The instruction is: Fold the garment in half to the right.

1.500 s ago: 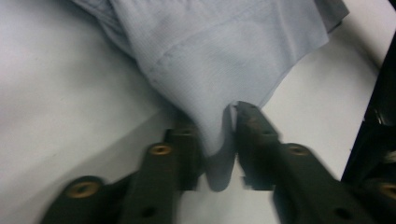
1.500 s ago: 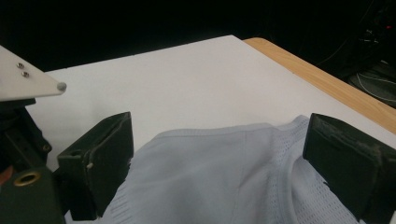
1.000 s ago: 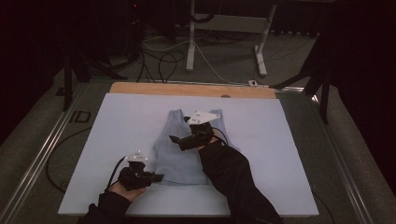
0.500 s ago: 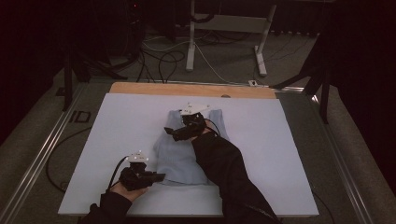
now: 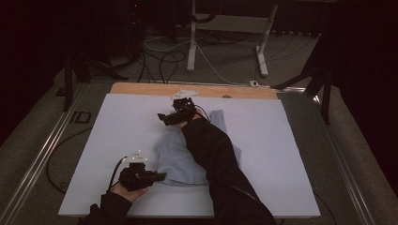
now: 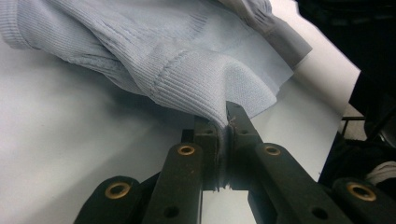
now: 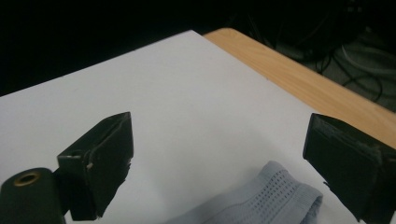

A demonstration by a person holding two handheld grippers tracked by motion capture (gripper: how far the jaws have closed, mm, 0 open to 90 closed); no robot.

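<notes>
A light blue knit garment (image 5: 176, 157) lies on the white board (image 5: 281, 140), partly covered by the person's right sleeve. My left gripper (image 5: 161, 176) sits near the board's front edge, shut on the garment's ribbed hem (image 6: 187, 93), which bunches up between the jaws. My right gripper (image 5: 164, 117) hovers at the garment's far end, close to the back of the board. In the right gripper view its jaws stand wide open, and a ribbed strap of the garment (image 7: 266, 198) lies just below them. Both fingers (image 7: 100, 156) are apart from the cloth.
A bare wooden strip of the table (image 5: 141, 88) runs behind the white board. Beyond it are cables and metal stand legs (image 5: 192, 42) on the floor. A metal rail (image 5: 47, 150) borders the left side. The board's left and right parts lie bare.
My right gripper has moved away from the person, from over the garment's middle to its far end near the board's back. The left gripper has stayed put, still clamped on the hem.
</notes>
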